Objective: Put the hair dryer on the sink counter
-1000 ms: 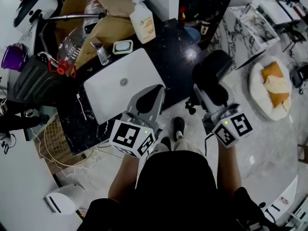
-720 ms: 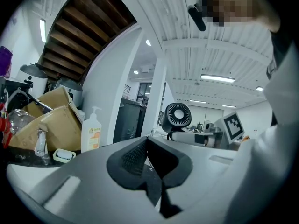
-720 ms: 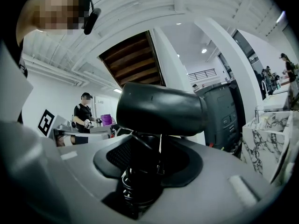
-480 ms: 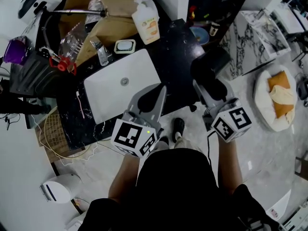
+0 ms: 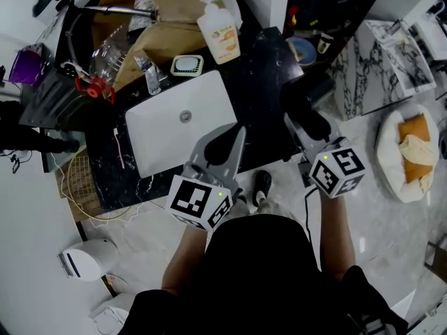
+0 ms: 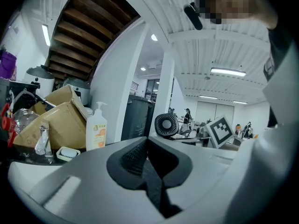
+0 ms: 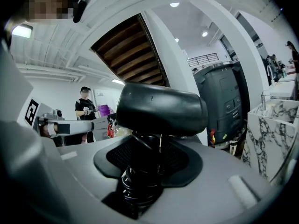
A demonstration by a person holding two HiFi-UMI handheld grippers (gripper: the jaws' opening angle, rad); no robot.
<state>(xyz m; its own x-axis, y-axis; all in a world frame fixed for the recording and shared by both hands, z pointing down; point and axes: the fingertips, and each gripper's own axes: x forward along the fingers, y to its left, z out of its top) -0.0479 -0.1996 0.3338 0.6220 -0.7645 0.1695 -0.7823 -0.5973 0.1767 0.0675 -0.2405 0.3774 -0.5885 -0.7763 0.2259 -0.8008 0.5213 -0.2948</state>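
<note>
My right gripper (image 5: 312, 132) is shut on the handle of a black hair dryer (image 5: 306, 95), held over the right end of the black marble sink counter (image 5: 260, 68). In the right gripper view the dryer's body (image 7: 161, 110) sits above the jaws (image 7: 145, 167), and a coiled cord wraps the handle. My left gripper (image 5: 235, 137) is shut and empty, over the counter's front edge beside the white sink basin (image 5: 178, 121). The left gripper view shows the dryer's round rear grille (image 6: 167, 125) off to the right.
At the counter's back stand a soap bottle (image 5: 218, 25), a soap dish (image 5: 186, 65) and a cardboard box (image 5: 164, 37). A wire basket (image 5: 78, 187) and a white device (image 5: 84, 260) sit on the floor at left. A marble cabinet (image 5: 377, 54) and a cushion (image 5: 412, 142) lie at right.
The counter has come closer in the head view. Both grippers have moved forward, and the hair dryer now hangs over the counter's right end instead of its edge.
</note>
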